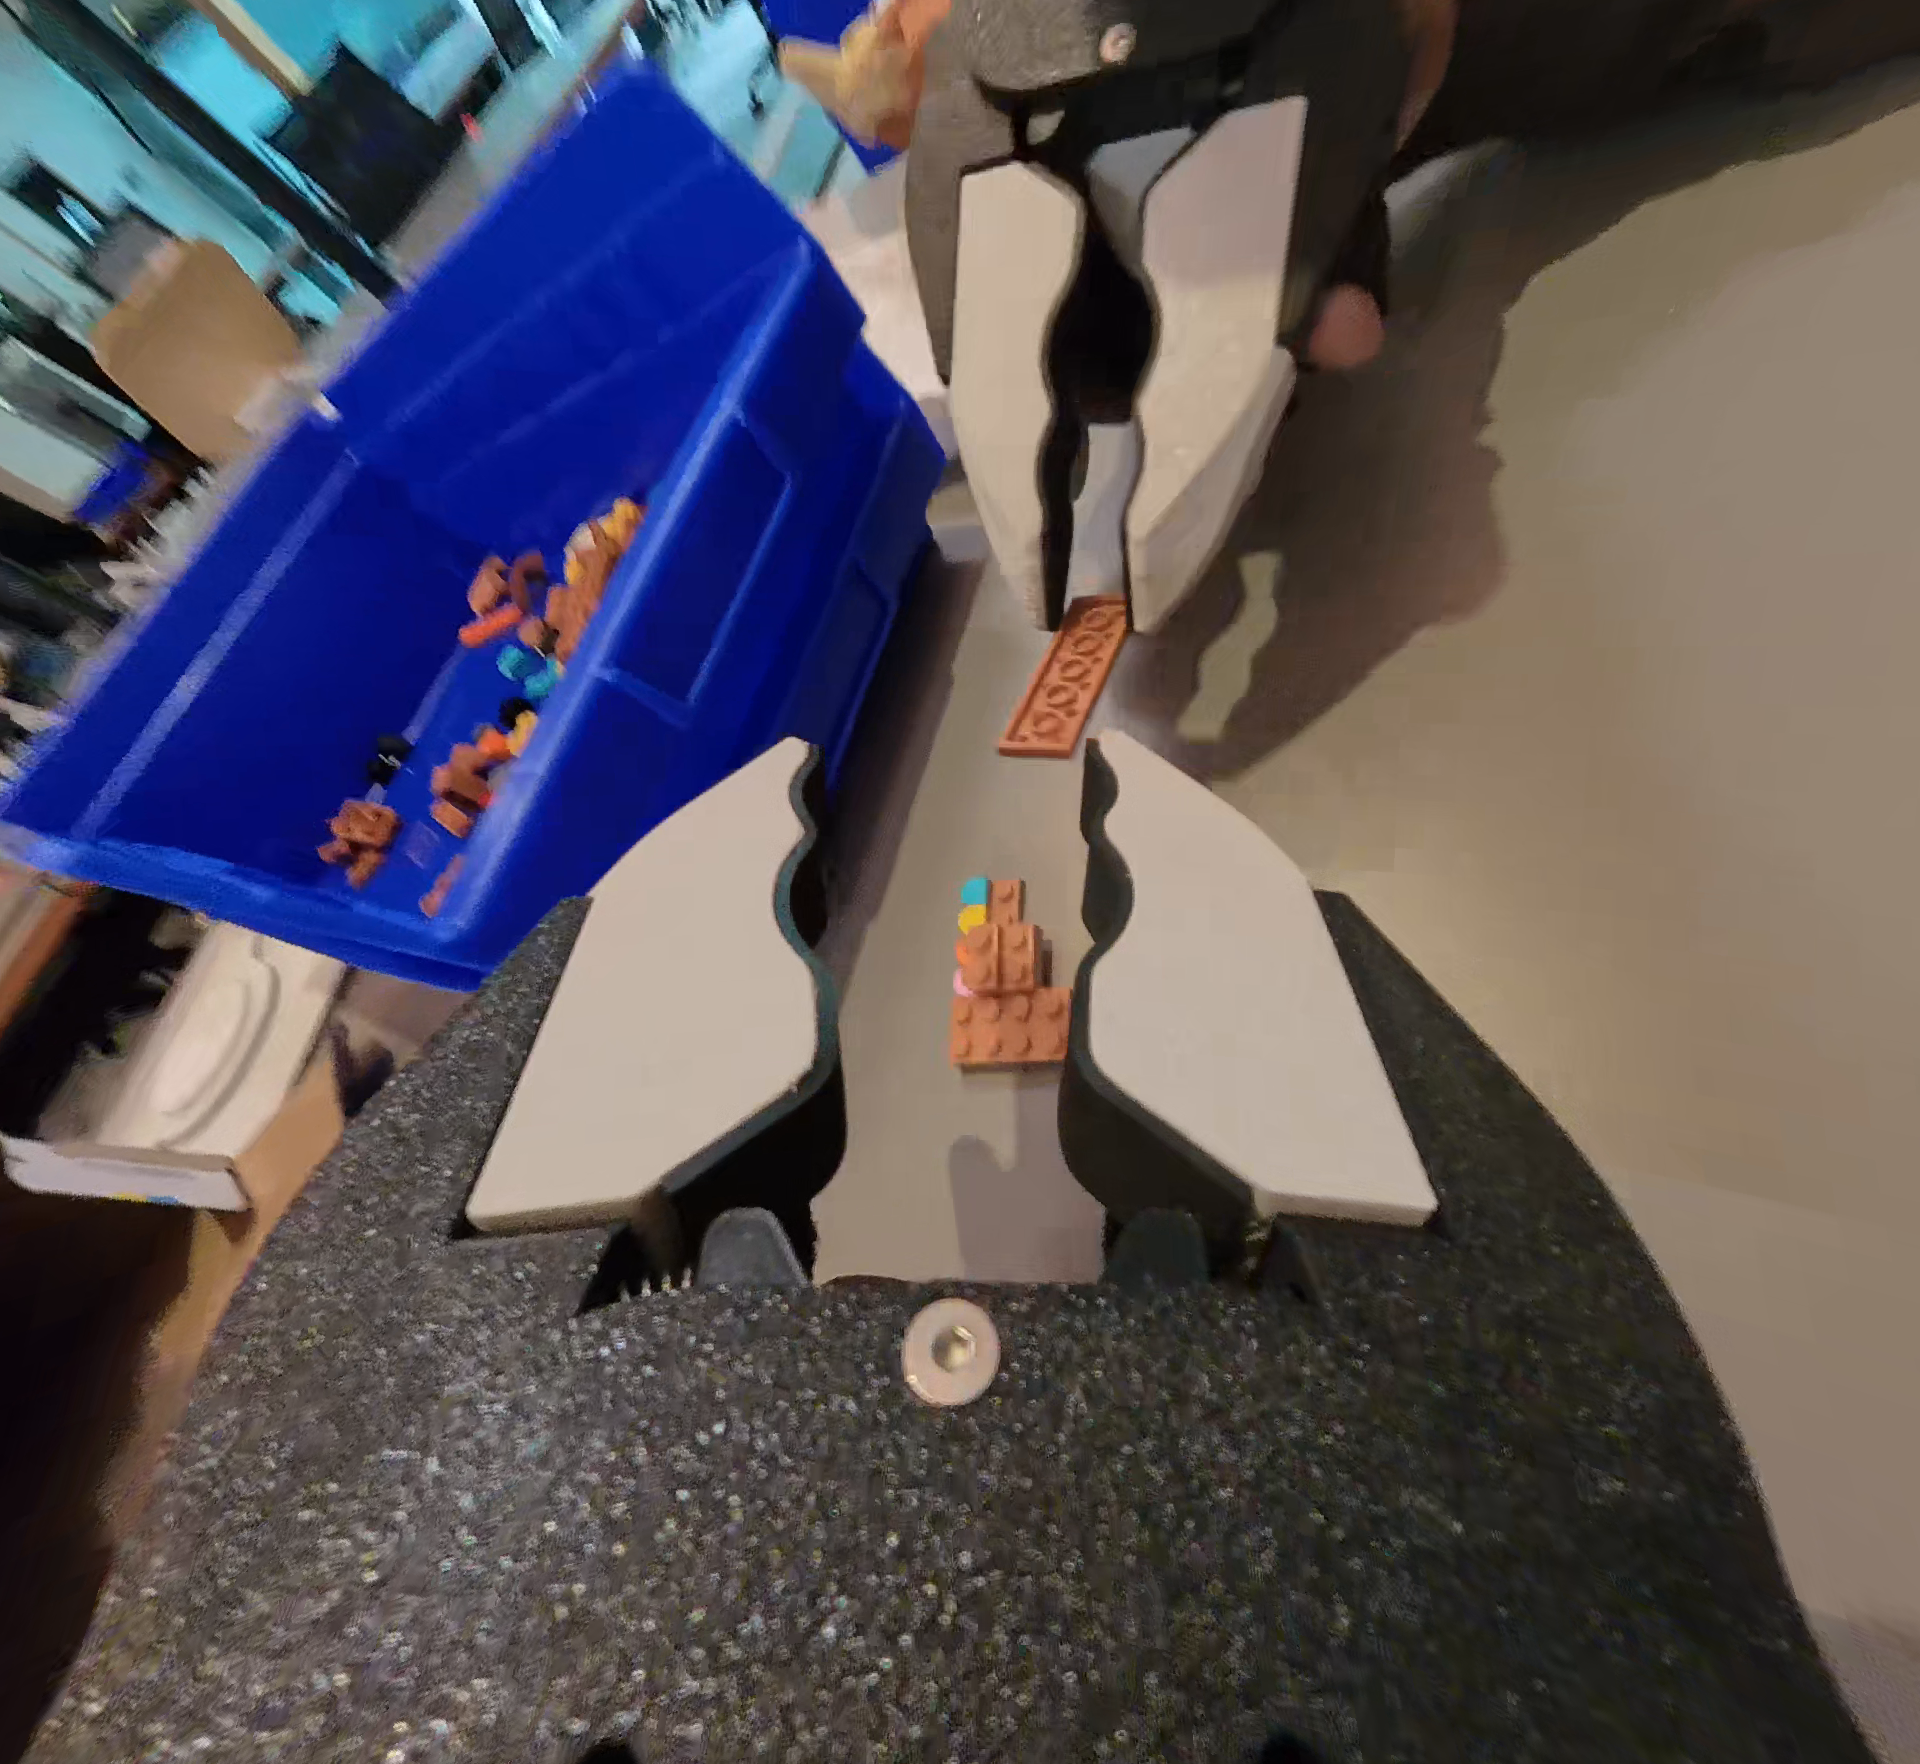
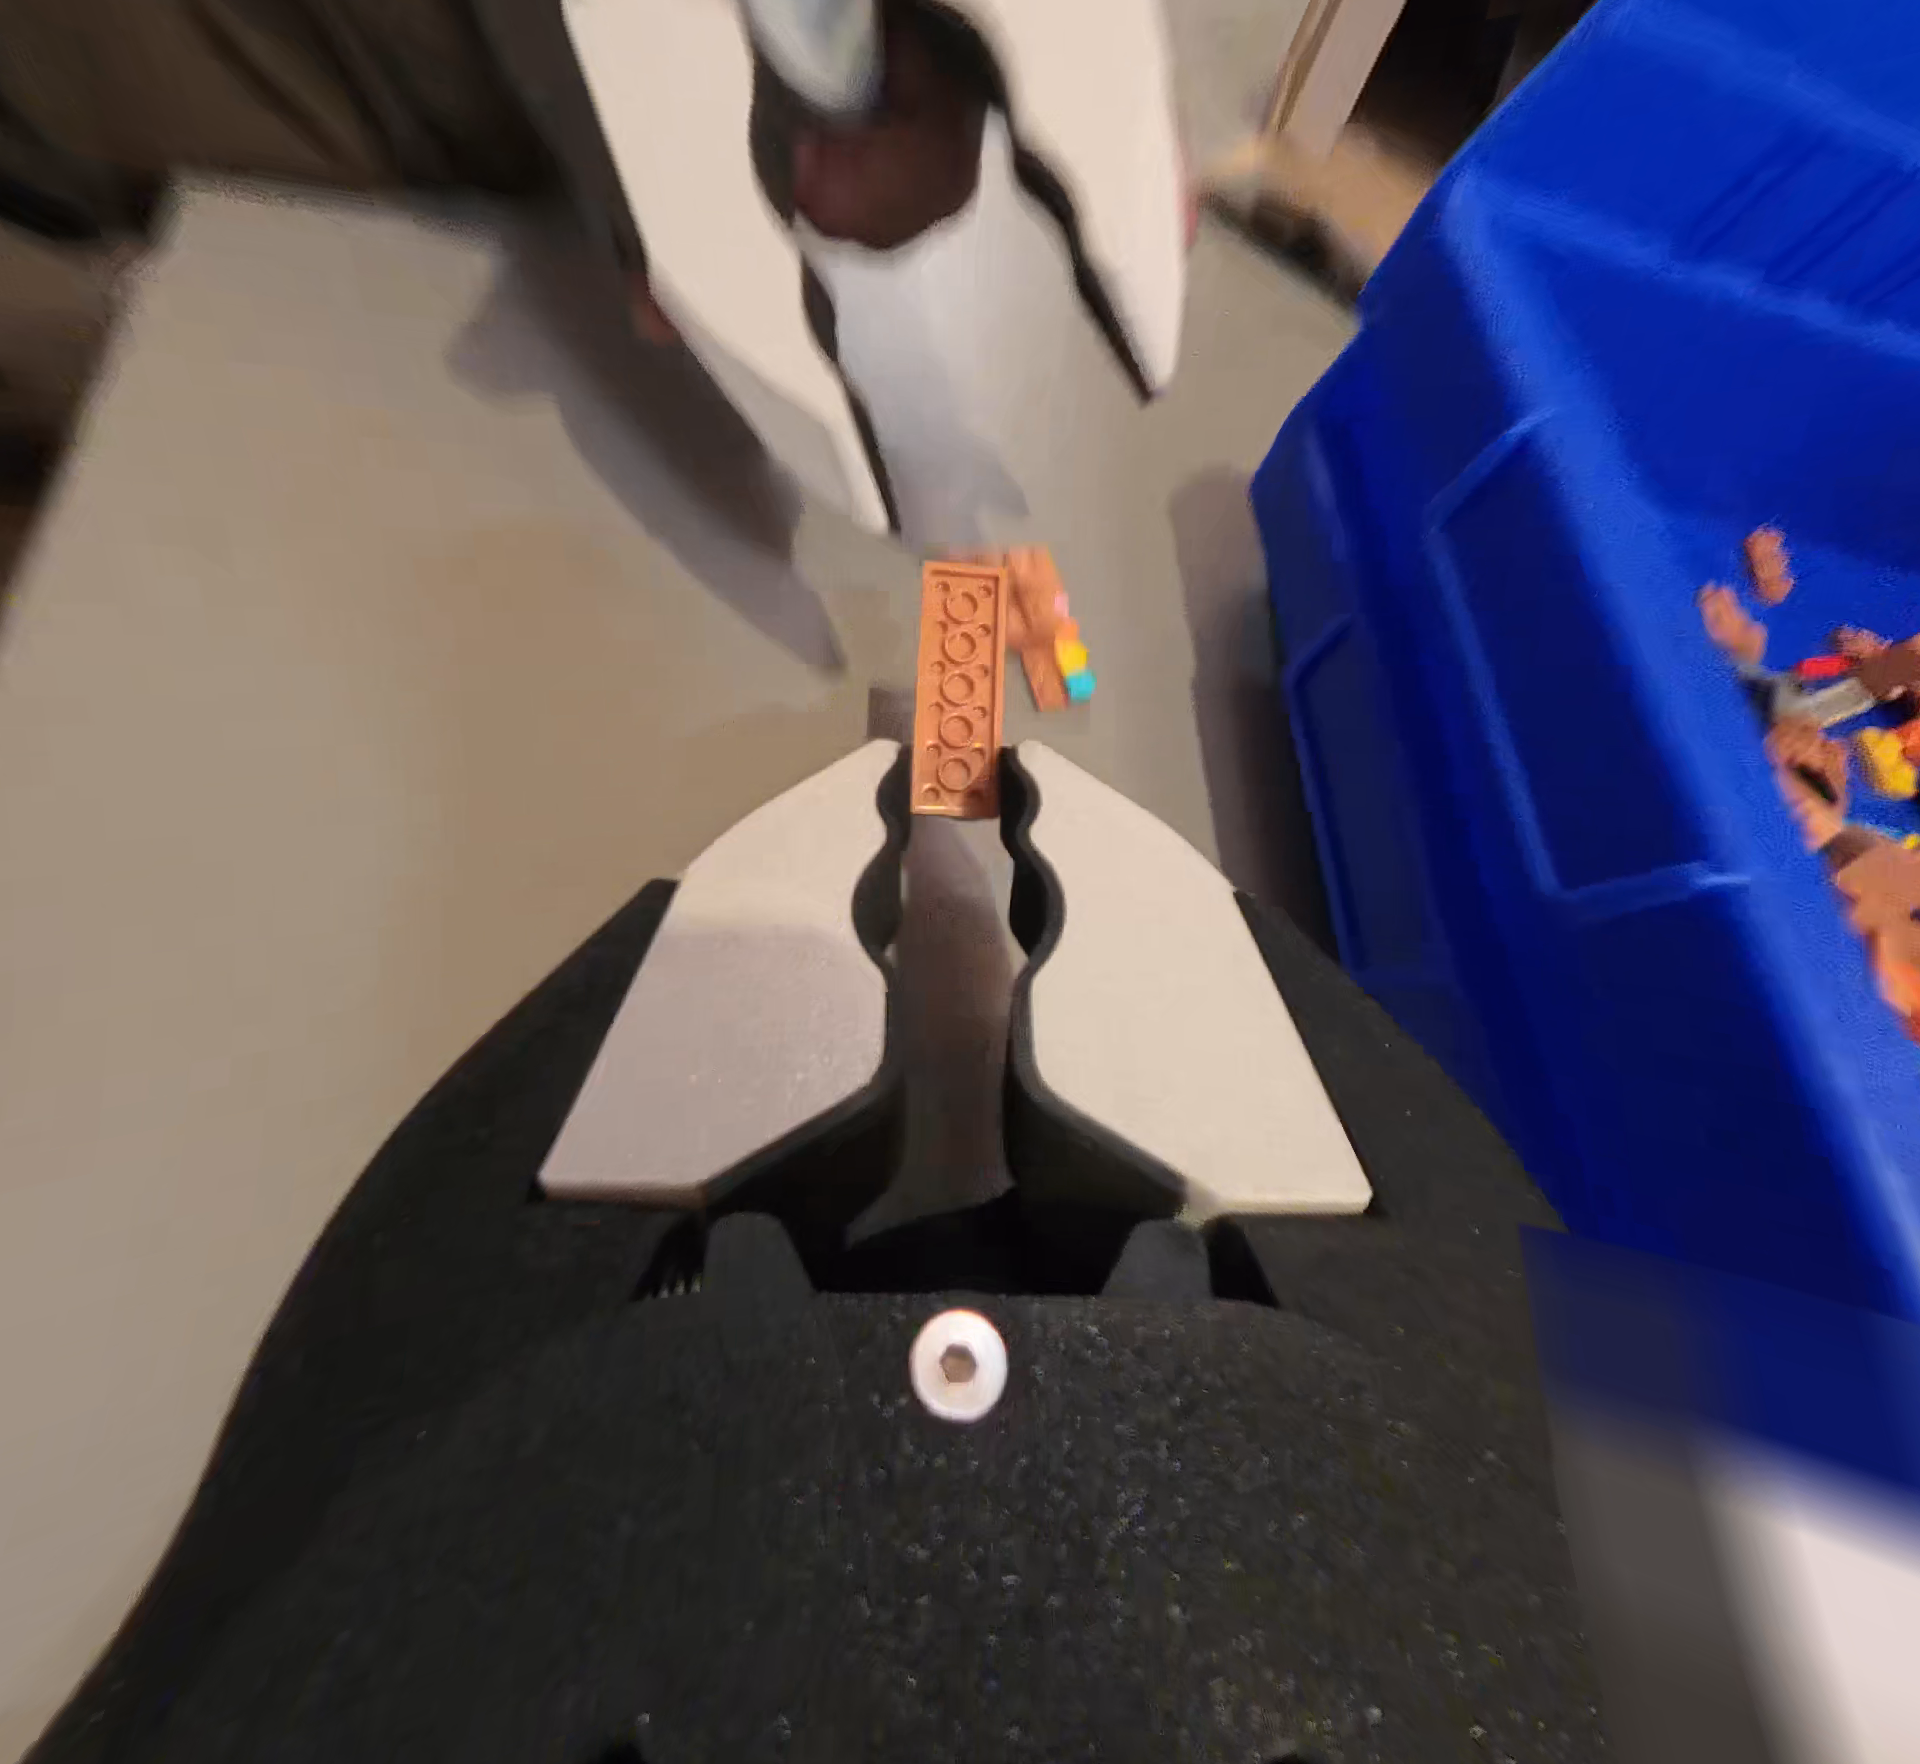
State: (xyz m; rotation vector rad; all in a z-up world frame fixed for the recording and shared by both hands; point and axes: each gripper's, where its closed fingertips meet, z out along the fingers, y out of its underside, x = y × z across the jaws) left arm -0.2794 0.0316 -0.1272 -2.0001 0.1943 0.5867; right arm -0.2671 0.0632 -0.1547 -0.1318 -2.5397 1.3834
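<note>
My left tool (image 1: 948, 764) hung wide open over the grey worktop (image 1: 1558, 779), empty, with a small brick build (image 1: 1006, 982) lying between its fingers, nearer the right one, touching neither. Just past its tips lay the far end of a brown plate (image 1: 1065, 675), underside up. My right tool (image 2: 954, 758) stood narrow, pinching that plate (image 2: 959, 691) by its near end; whether the plate touched the worktop I couldn't tell. A blue bin (image 1: 436, 654) of loose bricks (image 1: 499, 675) sat left of my left tool.

Loose bricks (image 1: 499, 675) in bin (image 1: 727, 343), brick cluster (image 1: 1006, 976) on table (image 1: 1558, 883) — beside bin
</note>
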